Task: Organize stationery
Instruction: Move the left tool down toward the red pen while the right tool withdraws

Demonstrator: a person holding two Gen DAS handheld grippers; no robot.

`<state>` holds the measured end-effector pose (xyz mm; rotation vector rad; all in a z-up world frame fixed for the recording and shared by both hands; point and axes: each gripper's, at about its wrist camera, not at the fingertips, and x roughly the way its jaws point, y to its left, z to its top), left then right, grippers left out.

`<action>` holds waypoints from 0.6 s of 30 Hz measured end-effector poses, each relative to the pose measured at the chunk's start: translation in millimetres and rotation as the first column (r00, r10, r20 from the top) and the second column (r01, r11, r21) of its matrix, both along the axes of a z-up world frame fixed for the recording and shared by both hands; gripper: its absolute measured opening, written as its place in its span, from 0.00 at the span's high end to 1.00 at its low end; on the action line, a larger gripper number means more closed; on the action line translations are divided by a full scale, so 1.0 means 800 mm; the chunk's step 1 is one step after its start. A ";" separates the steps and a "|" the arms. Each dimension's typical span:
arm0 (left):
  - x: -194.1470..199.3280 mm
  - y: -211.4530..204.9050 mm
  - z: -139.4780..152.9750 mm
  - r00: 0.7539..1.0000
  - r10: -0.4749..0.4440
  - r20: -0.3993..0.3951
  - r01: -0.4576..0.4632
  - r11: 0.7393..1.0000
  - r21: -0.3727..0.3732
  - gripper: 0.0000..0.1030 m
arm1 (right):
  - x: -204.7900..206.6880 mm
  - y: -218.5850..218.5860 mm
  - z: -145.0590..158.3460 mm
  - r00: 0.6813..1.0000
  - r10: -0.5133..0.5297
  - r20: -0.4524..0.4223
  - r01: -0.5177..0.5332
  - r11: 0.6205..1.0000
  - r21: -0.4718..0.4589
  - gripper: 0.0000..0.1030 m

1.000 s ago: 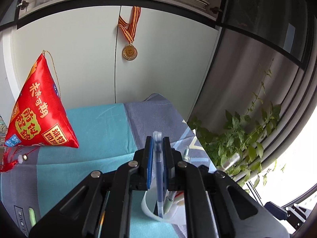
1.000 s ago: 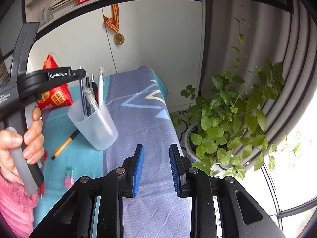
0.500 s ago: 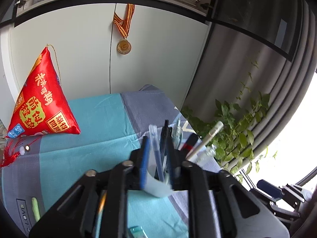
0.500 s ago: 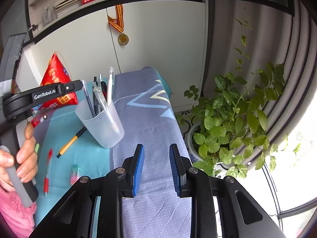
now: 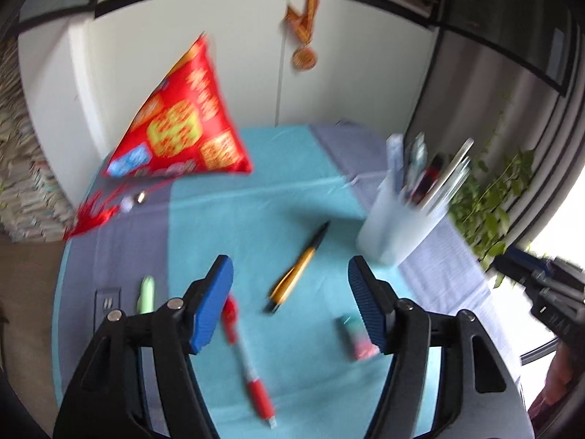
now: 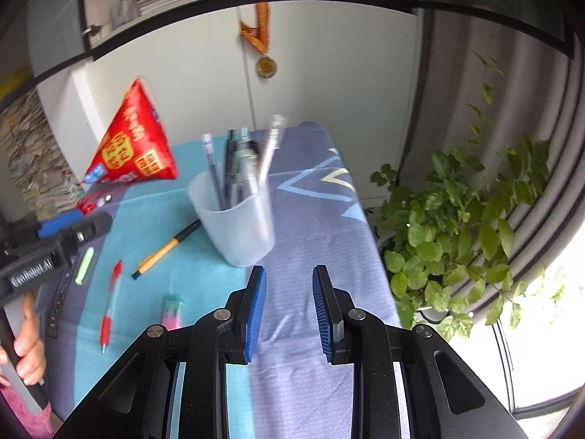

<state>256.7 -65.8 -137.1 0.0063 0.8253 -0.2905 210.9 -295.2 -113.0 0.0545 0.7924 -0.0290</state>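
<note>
Over the blue cloth (image 5: pixel 292 197) we swing away from the cup (image 6: pixel 234 219), and what a second ago sat pinched between our left pads, a clear blue pen, now stands among the others in that cup. So that one is filed, and the left gripper (image 5: pixel 289 303) is opening, its jaws spreading with nothing between them as it hangs above the loose items. Still waiting on the cloth: the orange pen (image 5: pixel 298 269), the red pen (image 5: pixel 246 358), the green marker (image 5: pixel 146 292) and a small eraser (image 5: pixel 358 336). The red pen looks the likeliest next pick, lying just under the left pad. The right gripper (image 6: pixel 289 311) stays narrow and empty over the grey stripe. The right view shows the hand (image 6: pixel 25 344) gripping the left tool; the left view, blurred, shows the right gripper only at its edge.
</note>
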 end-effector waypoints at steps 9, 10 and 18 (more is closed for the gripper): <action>-0.005 0.047 -0.070 0.979 0.041 -0.198 -0.047 0.999 -0.026 0.45 | 0.007 0.080 -0.017 0.985 0.165 -0.050 -0.167 0.984 -0.057 0.75; -0.004 0.047 -0.073 0.979 0.037 -0.202 -0.042 0.999 -0.021 0.48 | 0.009 0.088 -0.020 0.983 0.175 -0.062 -0.179 0.982 -0.060 0.75; 0.022 0.037 -0.092 0.972 0.066 -0.225 -0.065 0.998 0.010 0.54 | 0.014 0.124 -0.033 0.969 0.220 -0.113 -0.232 0.967 -0.105 0.75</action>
